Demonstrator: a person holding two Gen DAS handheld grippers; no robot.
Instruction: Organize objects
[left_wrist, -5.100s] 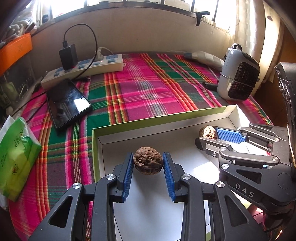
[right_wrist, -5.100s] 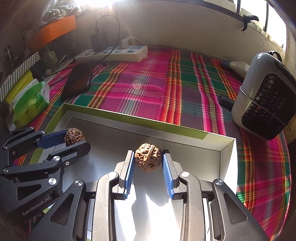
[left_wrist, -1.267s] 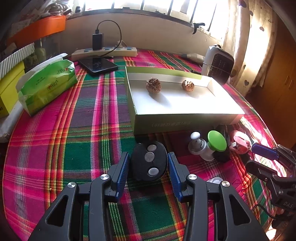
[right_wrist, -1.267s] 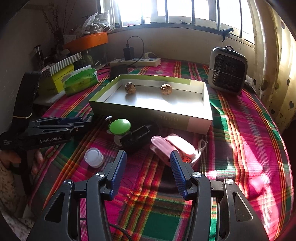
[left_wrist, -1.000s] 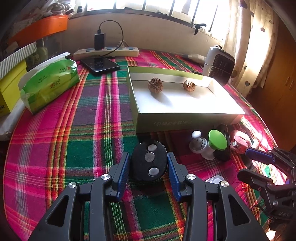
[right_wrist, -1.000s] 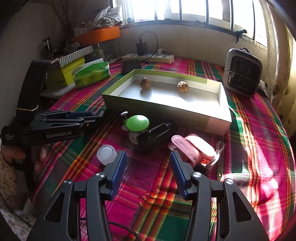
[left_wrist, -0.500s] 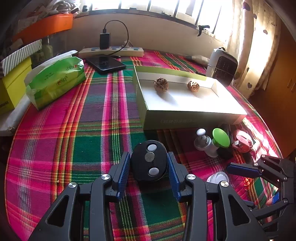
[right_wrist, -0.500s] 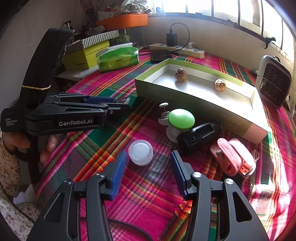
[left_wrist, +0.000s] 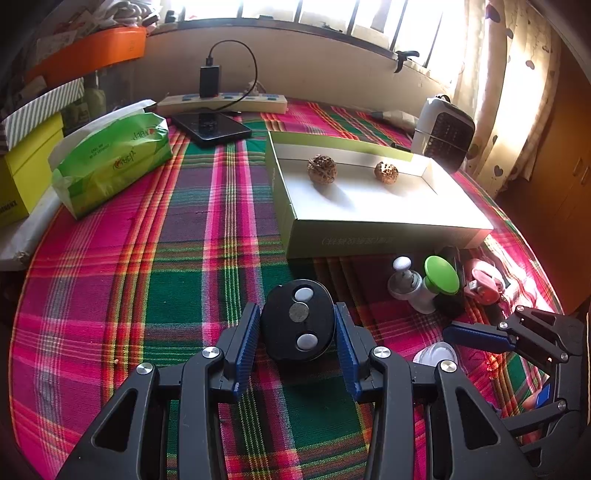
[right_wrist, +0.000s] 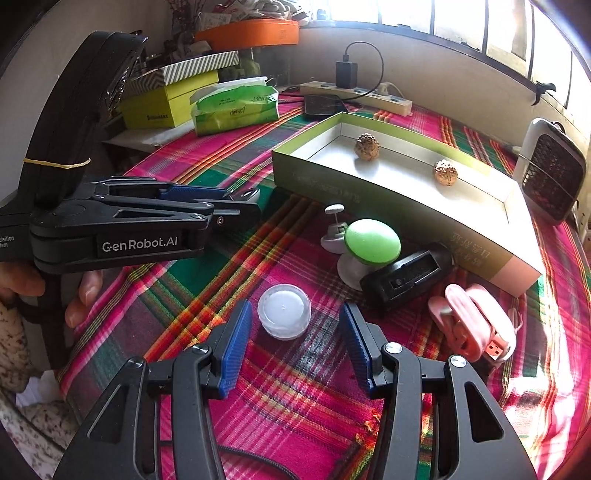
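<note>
The shallow green-sided cardboard box (left_wrist: 384, 240) on the plaid-covered bench (left_wrist: 147, 240) already holds two brown walnuts (left_wrist: 322, 168) against its far wall. Just in front of its near wall lie a green-capped white plastic piece (right_wrist: 371, 243), a black rectangular device (right_wrist: 406, 275) and a pink cable bundle (right_wrist: 476, 325).

The left gripper (left_wrist: 293, 332) has its jaws closed on a black oval disc with three round buttons (left_wrist: 299, 319), in front of the box's near left corner.

The right gripper (right_wrist: 295, 345) has its jaws half open, straddling a small round translucent white lid (right_wrist: 283, 312) in front of the green-capped piece; the pads do not touch it.

Risks, as I judge them: the lid is low and smooth, so pads closing too high could slip over it or squirt it away. The two grippers are near each other and could collide while carrying things to the box.
</note>
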